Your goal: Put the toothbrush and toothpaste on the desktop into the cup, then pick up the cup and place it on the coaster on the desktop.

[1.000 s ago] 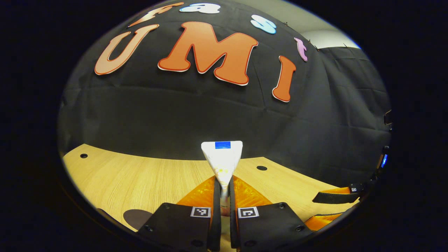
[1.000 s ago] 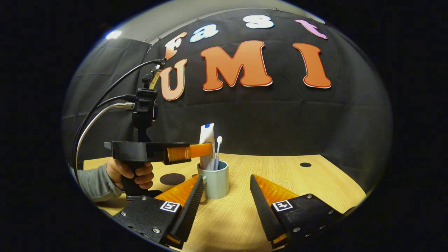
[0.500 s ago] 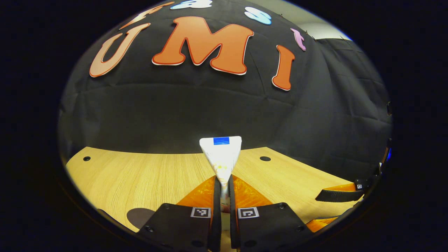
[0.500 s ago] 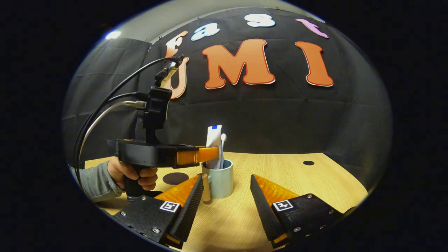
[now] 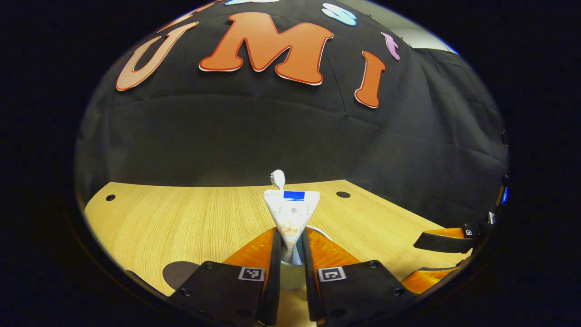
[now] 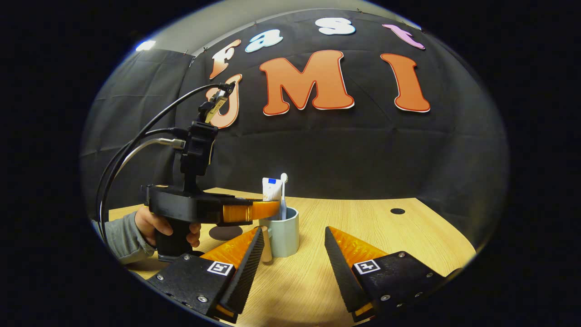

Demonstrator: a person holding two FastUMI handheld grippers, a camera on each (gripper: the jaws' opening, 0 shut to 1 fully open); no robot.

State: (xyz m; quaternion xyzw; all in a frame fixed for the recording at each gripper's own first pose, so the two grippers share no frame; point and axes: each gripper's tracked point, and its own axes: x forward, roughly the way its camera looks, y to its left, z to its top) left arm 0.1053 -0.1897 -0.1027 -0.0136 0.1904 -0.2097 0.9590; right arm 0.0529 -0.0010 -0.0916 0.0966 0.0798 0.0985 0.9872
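**Hazards**

- Light wood-grain desktop (image 6: 408, 236): smooth, with little grip expected. Likely to let the cup slide if pushed sideways.
- Left gripper (image 5: 290, 234): closed to a narrow gap around the toothpaste, directly above the cup mouth. Cannot tell whether both fingers are pressing. If withdrawn while clamped, expect the tube to be dragged back out. If withdrawn at an angle, expect a knock on the rim.
- Right gripper (image 6: 290, 254): fingers wide apart and holding nothing, with the cup just ahead and slightly toward the left finger. Approach squarely. An off-centre closure risks tipping the loaded cup.
- Pale grey-green cylindrical cup (image 6: 283, 234): upright. Judged top-heavy, with both items standing well above the rim.
- Dark round flat coaster (image 6: 222, 232): beyond the right gripper's left finger and near the holding hand (image 6: 170, 227). Apart from the cup. Placement not yet done.

**Orientation**

- White flat-ended toothpaste tube with blue patch (image 5: 291, 213): inside the cup. Long axis close to vertical, crimped wide end up, narrow end down between the left fingers.
- White slim toothbrush (image 6: 284, 178): inside the cup, just beyond the tube from the left gripper. Long axis near vertical, head up, clear of both grippers.
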